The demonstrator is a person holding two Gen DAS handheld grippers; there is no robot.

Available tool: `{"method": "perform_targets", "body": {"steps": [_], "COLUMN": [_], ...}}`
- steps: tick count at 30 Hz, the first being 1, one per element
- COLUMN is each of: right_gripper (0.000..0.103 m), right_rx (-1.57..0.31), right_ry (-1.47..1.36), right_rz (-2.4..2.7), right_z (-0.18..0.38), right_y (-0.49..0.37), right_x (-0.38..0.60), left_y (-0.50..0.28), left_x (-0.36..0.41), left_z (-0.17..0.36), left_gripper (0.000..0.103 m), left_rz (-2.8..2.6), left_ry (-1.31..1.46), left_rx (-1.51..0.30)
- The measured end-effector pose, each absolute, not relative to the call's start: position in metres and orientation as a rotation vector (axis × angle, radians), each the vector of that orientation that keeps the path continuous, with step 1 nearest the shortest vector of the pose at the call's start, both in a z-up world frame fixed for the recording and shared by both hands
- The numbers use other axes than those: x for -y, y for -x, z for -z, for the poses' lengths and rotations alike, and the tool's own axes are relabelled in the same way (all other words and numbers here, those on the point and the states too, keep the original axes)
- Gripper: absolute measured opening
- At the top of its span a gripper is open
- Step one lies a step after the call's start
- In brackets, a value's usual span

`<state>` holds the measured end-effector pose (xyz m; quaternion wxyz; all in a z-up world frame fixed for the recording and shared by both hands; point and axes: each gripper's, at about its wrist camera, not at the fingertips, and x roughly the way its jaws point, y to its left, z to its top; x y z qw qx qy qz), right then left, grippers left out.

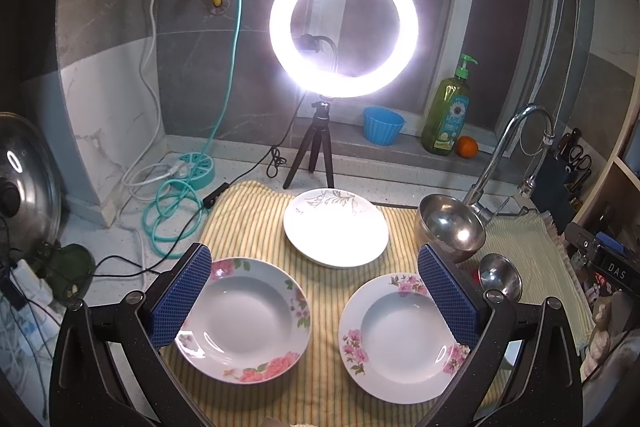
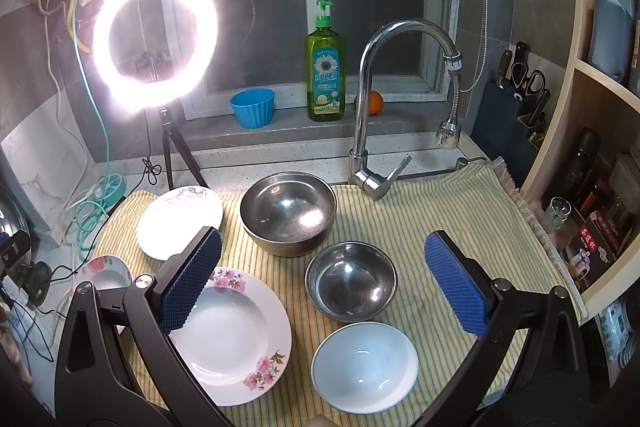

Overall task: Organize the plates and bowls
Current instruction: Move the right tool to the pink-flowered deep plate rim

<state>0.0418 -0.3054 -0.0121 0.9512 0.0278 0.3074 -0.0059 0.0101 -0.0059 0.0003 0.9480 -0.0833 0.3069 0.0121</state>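
Plates [image 1: 248, 319] left of bowls [image 2: 352, 281]

Plates [image 2: 236, 335], bowls [image 2: 352, 281] (unstacked) on cloth

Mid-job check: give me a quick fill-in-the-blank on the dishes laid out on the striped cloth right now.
1. The two steel bowls, the large steel bowl and the small steel bowl, stand ____ each other, not nested.
2. The white bowl holds ____.
3. Both the left gripper and the right gripper are ____.
4. The number of pink-flowered plates is ____.

Missing words: beside; nothing; open; two
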Motion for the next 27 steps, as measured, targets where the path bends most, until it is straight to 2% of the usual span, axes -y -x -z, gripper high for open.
{"method": "perform_targets", "body": {"steps": [8,19,25,27], "right_gripper": [0.103,0.103,0.090,0.088], "right_rx": [-0.661,-0.753,-0.817,-0.848], "right_ry": [-0.048,-0.086,-0.095,-0.112], "right_rz": [0.015,-0.038,-0.058,-0.073], "right_z": [0.024,0.054,0.073,0.081], "right_y": [-0.042,-0.035,-0.025,-0.022], "right_x": [0.305,0.304,0.292,0.288], "left_y": [-0.019,-0.039,-0.052,-0.059], "left_x": [0.006,0.002,0.003,0.007], "left_z": [0.010,0.049,0.063,0.069], "left_gripper": [0.102,0.102,0.100,0.094], "left_rz": [0.001,0.094,0.138,0.163], "left_ry": [0.159,0.187,0.163,0.140], "left_rx": [-0.662,-0.810,-0.858,-0.882]}}
